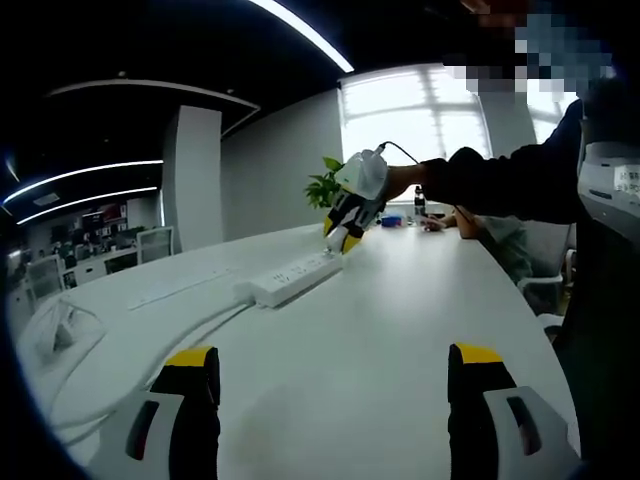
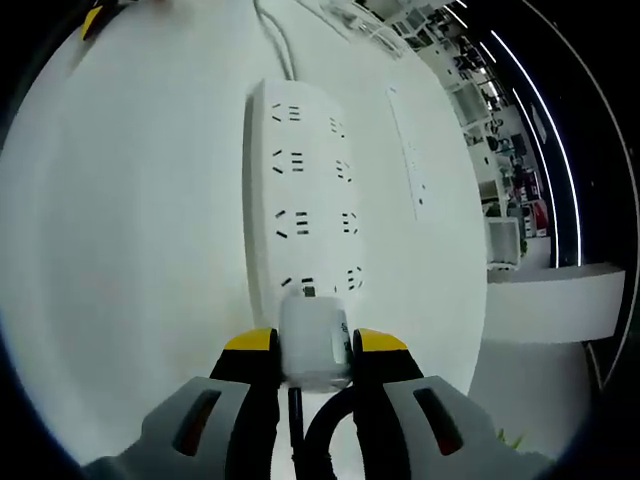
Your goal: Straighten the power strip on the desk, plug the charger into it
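Plugging is the step in hand: our right tool (image 2: 305, 350), clamped on the charger (image 2: 315, 345), sits at the near end of the power strip (image 2: 300, 190) lying straight on the surface (image 1: 400, 330), prongs wanting alignment, while our left tool (image 1: 333, 375) hangs spread apart over open white room.

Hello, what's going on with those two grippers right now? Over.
Left gripper open, hovering over bare desk. Right gripper shut on charger, at end sockets of power strip. Nothing in the way.
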### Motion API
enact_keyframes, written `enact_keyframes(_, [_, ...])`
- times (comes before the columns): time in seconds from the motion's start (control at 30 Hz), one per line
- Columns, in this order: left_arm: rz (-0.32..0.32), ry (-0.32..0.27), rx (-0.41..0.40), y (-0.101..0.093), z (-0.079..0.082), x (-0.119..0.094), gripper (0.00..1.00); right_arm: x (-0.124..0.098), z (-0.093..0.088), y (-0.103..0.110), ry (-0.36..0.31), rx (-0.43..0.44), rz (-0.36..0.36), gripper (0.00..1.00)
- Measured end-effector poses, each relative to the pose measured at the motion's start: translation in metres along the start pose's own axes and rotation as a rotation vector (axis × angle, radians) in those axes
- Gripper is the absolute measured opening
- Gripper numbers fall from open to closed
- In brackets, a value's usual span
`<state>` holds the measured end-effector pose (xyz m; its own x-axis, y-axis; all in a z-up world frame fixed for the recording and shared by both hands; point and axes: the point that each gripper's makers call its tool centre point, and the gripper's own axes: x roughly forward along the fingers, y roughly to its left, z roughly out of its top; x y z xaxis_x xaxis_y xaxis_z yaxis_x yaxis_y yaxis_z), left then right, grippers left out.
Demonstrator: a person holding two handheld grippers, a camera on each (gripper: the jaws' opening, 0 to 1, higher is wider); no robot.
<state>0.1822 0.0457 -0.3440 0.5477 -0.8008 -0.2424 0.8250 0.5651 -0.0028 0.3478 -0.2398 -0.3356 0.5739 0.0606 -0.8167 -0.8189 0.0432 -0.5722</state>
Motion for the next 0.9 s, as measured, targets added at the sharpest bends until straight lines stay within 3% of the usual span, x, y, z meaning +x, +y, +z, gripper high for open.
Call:
enact_keyframes(0.67, [-0.005,-0.006,0.001,0.000,0.001,-0.001,0.97,-0.003,0.019,0.001,0.027,-0.087,-0.002,0.25])
enact_keyframes(0.9, [-0.005,-0.029,0.001,0.001,0.008,-0.002,0.97,0.000,0.021,-0.001,0.035,-0.099,0.019,0.25])
